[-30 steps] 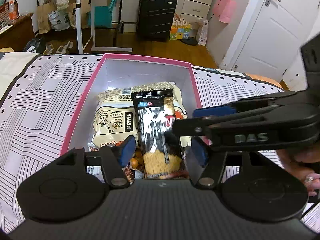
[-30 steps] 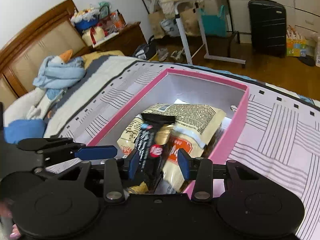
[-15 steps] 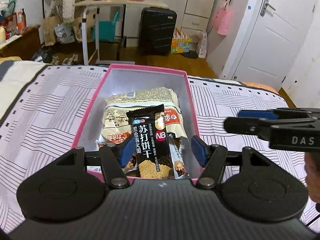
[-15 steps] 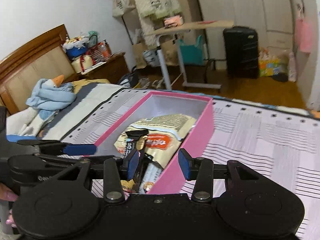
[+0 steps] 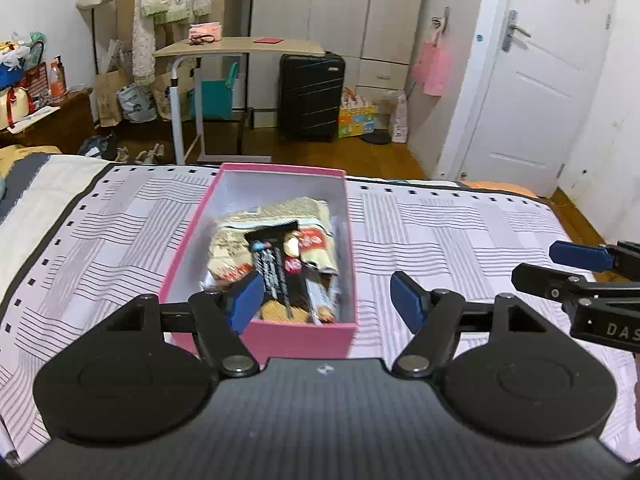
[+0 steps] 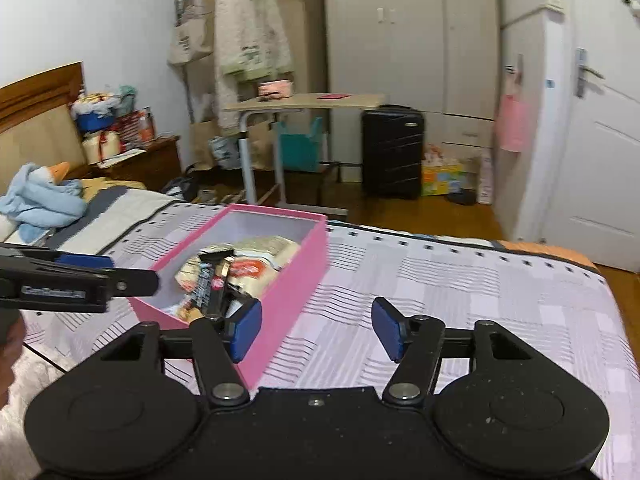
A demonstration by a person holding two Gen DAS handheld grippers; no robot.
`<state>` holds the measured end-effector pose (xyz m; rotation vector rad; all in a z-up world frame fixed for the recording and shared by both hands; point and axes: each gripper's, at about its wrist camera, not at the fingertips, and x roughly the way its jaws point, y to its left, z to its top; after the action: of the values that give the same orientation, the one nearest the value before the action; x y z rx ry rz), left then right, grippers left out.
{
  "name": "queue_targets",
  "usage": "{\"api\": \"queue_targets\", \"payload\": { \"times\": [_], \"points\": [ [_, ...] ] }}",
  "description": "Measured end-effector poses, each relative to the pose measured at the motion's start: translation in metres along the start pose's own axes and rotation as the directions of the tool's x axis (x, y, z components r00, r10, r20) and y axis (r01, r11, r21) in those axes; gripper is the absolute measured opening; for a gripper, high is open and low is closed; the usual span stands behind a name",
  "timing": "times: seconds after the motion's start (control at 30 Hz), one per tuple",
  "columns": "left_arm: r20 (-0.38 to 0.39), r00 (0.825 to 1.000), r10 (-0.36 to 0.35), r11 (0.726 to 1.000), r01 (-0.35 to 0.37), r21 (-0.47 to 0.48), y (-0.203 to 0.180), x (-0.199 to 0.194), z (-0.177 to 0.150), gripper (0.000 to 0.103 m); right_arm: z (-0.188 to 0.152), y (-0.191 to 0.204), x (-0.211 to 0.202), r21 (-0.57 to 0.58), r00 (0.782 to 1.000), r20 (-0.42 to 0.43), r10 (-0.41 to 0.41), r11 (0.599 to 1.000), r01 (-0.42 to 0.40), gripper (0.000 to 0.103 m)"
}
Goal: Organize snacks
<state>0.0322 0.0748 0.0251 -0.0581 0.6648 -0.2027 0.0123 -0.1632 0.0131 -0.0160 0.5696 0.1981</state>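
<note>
Because both sets of fingers stand released and hold nothing, risk lies with the load. Left gripper [image 5: 326, 298] hangs over the near end of the pink cardboard box [image 5: 298, 336]; ahead of its fingers, glossy, crinkled snack packets [image 5: 280, 252] lie heaped and could slide if the box is nudged on the soft striped bedspread [image 5: 440, 232]. Right gripper [image 6: 316, 328] sits right of the box.

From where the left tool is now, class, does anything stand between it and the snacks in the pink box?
Only the pink box's own near wall. The left tool is open and empty, just short of that wall, with the snack packets lying behind it inside. The box has no lid, so the way in from above looks free.
</note>
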Motion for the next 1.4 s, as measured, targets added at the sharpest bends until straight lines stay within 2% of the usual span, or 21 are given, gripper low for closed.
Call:
{"api": "queue_targets", "payload": {
  "times": [0.23, 0.37, 0.63, 0.7, 0.8, 0.97, 1.1, 1.17, 1.4],
  "points": [
    [0.028, 1.000, 0.005, 1.000, -0.005, 0.025, -0.016, -0.019, -0.018, 0.076, -0.020, -0.004, -0.019, 0.024, 0.998, 0.003, -0.062, 0.998, 0.062, 0.072],
    [0.031, 1.000, 0.000, 0.999, -0.001, 0.040, -0.024, -0.022, -0.023, 0.080, -0.026, -0.009, -0.023, 0.050, 0.997, -0.003, -0.078, 0.996, 0.078, 0.077],
    [0.014, 1.000, 0.003, 0.998, -0.004, 0.058, -0.029, -0.019, -0.029, 0.085, -0.035, -0.018, -0.025, 0.091, 0.995, -0.023, -0.101, 0.991, 0.103, 0.079],
    [0.013, 1.000, 0.005, 0.998, -0.006, 0.064, -0.031, -0.018, -0.031, 0.087, -0.038, -0.017, -0.026, 0.092, 0.994, -0.029, -0.110, 0.989, 0.112, 0.090],
    [0.013, 1.000, 0.010, 0.998, -0.011, 0.067, -0.033, -0.017, -0.033, 0.093, -0.042, -0.015, -0.027, 0.106, 0.989, -0.024, -0.149, 0.983, 0.150, 0.100],
    [0.039, 0.999, 0.027, 0.996, -0.030, 0.078, -0.035, -0.020, -0.036, 0.103, -0.042, -0.014, -0.027, 0.137, 0.969, -0.051, -0.242, 0.959, 0.247, 0.102],
    [0.023, 0.999, 0.043, 0.996, -0.045, 0.083, -0.036, -0.019, -0.035, 0.103, -0.040, -0.015, -0.030, 0.092, 0.970, -0.089, -0.228, 0.967, 0.236, 0.102],
    [0.020, 0.999, 0.050, 0.995, -0.052, 0.081, -0.036, -0.020, -0.034, 0.103, -0.038, -0.013, -0.034, 0.072, 0.965, -0.085, -0.247, 0.965, 0.253, 0.102],
    [0.046, 0.997, 0.055, 0.993, -0.060, 0.105, -0.039, -0.030, -0.032, 0.103, -0.038, -0.015, -0.039, 0.085, 0.963, -0.080, -0.259, 0.960, 0.265, 0.102]
  ]
}}
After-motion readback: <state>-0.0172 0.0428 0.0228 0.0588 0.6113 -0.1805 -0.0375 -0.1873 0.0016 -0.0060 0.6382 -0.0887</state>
